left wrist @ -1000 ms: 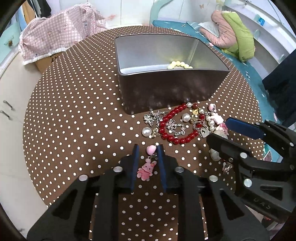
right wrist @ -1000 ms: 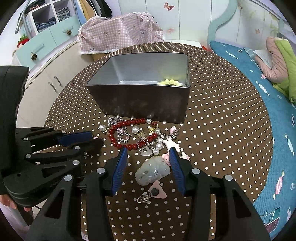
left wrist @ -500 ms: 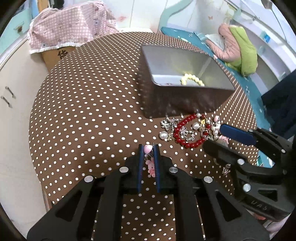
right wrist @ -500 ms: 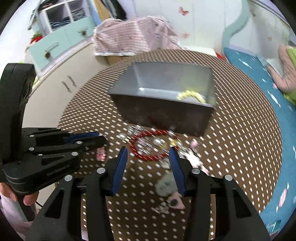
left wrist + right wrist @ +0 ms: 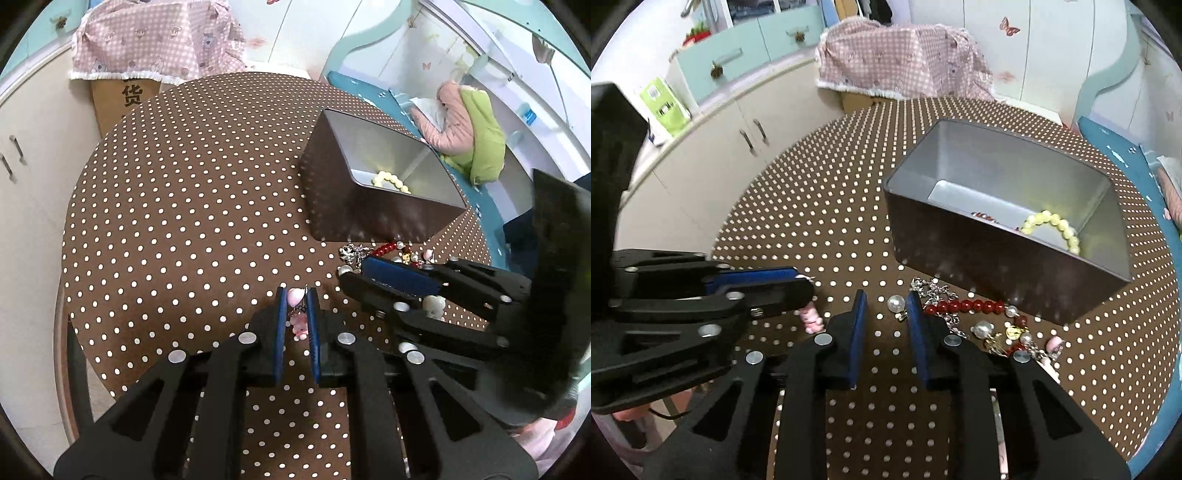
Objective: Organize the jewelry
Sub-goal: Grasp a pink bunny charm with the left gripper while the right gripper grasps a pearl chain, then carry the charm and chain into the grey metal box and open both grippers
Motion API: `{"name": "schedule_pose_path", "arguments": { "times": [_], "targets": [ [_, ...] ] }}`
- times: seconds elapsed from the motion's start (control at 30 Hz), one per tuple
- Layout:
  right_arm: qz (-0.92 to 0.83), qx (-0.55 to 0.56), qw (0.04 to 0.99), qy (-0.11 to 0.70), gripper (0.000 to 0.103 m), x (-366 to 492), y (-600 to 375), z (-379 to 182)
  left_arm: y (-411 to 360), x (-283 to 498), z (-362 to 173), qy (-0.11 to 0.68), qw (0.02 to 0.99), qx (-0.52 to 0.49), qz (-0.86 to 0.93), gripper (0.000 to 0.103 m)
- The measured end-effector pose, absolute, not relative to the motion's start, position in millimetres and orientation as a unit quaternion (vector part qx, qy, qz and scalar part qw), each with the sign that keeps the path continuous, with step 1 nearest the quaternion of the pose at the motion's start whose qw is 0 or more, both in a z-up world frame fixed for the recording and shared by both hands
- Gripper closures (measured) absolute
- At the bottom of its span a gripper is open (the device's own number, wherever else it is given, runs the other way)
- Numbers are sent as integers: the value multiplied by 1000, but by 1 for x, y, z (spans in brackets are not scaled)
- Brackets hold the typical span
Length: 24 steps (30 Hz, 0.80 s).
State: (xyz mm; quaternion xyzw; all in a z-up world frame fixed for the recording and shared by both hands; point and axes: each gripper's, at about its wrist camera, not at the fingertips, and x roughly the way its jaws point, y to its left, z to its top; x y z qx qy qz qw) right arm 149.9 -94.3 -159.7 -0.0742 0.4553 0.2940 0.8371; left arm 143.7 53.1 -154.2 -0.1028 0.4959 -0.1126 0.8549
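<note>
My left gripper is shut on a pink bunny charm with a pink bead at its top, held above the dotted table. It also shows in the right wrist view, the charm hanging below it. My right gripper is open, with a pearl earring between its fingers. A red bead bracelet with silver chains and pearls lies before the metal tin. The tin holds a yellow bead bracelet. A jade pendant shows through the right gripper's frame.
The round table has a brown cloth with white dots. A cardboard box under a pink checked cloth stands behind it. White cabinets are at the left, and a bed with a pink and green jacket is at the right.
My left gripper has closed on the bunny charm and lifted it off the table. My right gripper has moved left from the jade pendant to the pearl earring.
</note>
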Motion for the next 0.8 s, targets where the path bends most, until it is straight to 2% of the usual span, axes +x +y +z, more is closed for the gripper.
{"name": "schedule_pose_path", "arguments": {
  "times": [0.13, 0.23, 0.4, 0.57, 0.8],
  "targets": [
    [281, -98, 842, 450, 85, 152, -89, -163, 59, 143, -157, 496, 853, -110, -117, 92],
    [277, -114, 839, 455, 91, 155, -85, -169, 61, 143, -158, 497, 852, -115, -119, 92],
    [278, -137, 838, 448, 93, 151, -80, -168, 64, 143, -162, 500, 850, -120, -118, 92],
    [272, -130, 840, 452, 102, 153, -83, -169, 67, 142, -162, 499, 850, -124, -119, 92],
    [282, -122, 839, 450, 103, 150, -81, -165, 66, 140, -159, 496, 851, -124, -120, 92]
  ]
}}
